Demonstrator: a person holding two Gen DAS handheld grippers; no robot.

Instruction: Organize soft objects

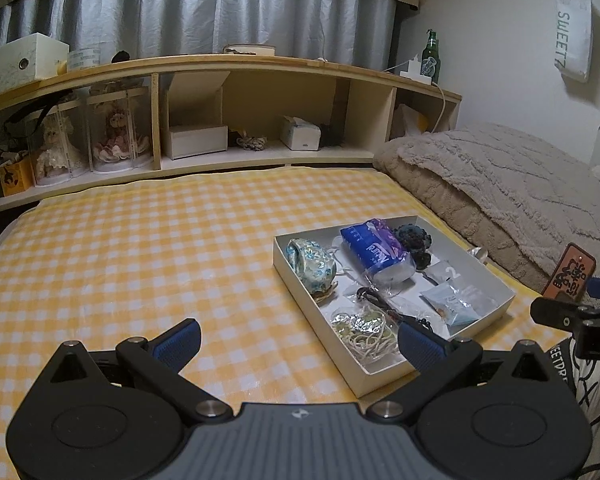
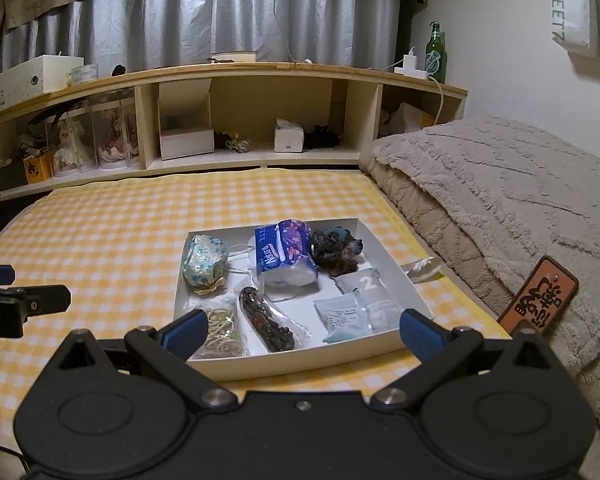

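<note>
Both tongs stood spread apart, gripping nothing. The shallow white cardboard tray (image 2: pixel 396 276) of soft items lay just ahead of the right gripper (image 2: pixel 302 330), ahead-right of the left gripper (image 1: pixel 300 338).

box (image 2: pixel 388 258) on bed | tissue pack (image 2: pixel 286 254) in box, ctr-rear | blanket (image 2: pixel 500 184) right

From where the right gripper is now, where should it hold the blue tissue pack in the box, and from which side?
Grip the tissue pack across its narrow middle, coming from above. It lies flat in the white box, long axis running front to back, and its soft sides should yield to the fingers. The dark scrunchie crowds its right side, so the right gripper, now open, should descend carefully.
</note>
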